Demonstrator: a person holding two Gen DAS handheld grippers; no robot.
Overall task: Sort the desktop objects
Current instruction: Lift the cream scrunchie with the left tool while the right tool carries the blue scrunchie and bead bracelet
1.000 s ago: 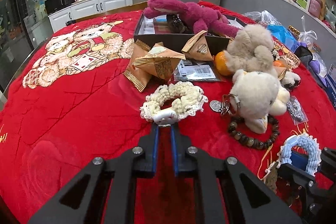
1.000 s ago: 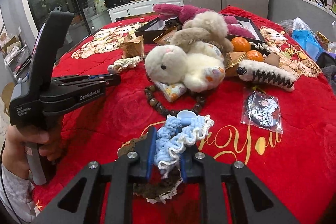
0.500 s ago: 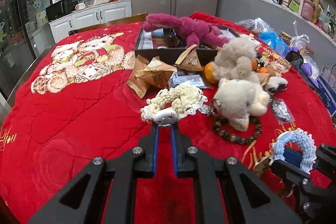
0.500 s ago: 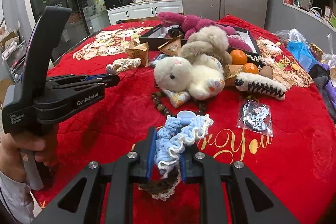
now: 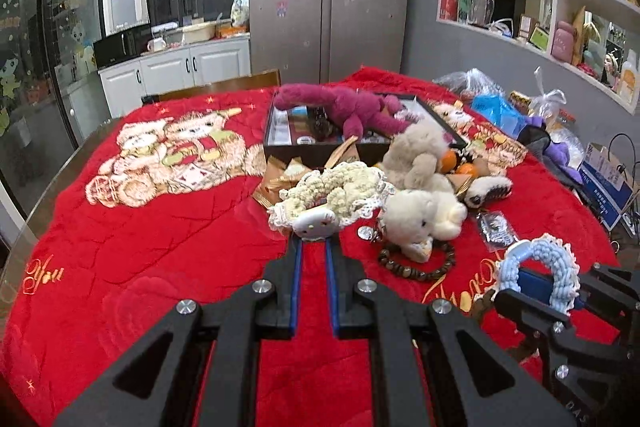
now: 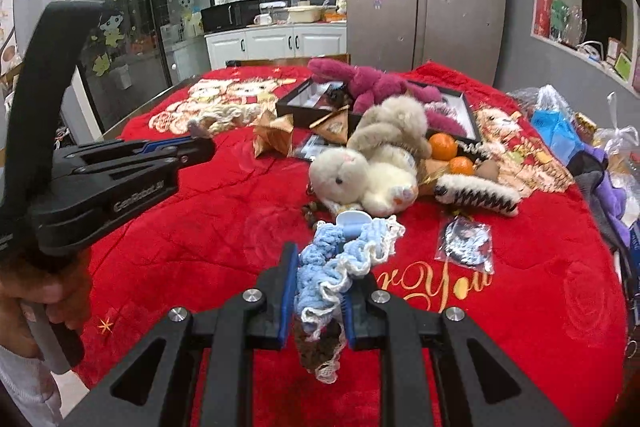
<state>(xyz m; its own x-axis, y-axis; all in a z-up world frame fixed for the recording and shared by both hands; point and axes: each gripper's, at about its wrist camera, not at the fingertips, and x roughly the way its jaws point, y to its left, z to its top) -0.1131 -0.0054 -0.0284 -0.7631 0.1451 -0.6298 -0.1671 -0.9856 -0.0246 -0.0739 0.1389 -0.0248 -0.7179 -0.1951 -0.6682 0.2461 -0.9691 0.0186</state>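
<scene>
Left gripper (image 5: 314, 241) pinches tight on the cream scrunchie (image 5: 334, 193) by its white cat-face charm, lifted clear above the red blanket (image 5: 160, 247). Right gripper (image 6: 318, 283) clamps the blue scrunchie (image 6: 340, 259), a brown one dangling beneath. Both tilt downward, side by side; a hand (image 6: 40, 299) grips the left handle.
</scene>
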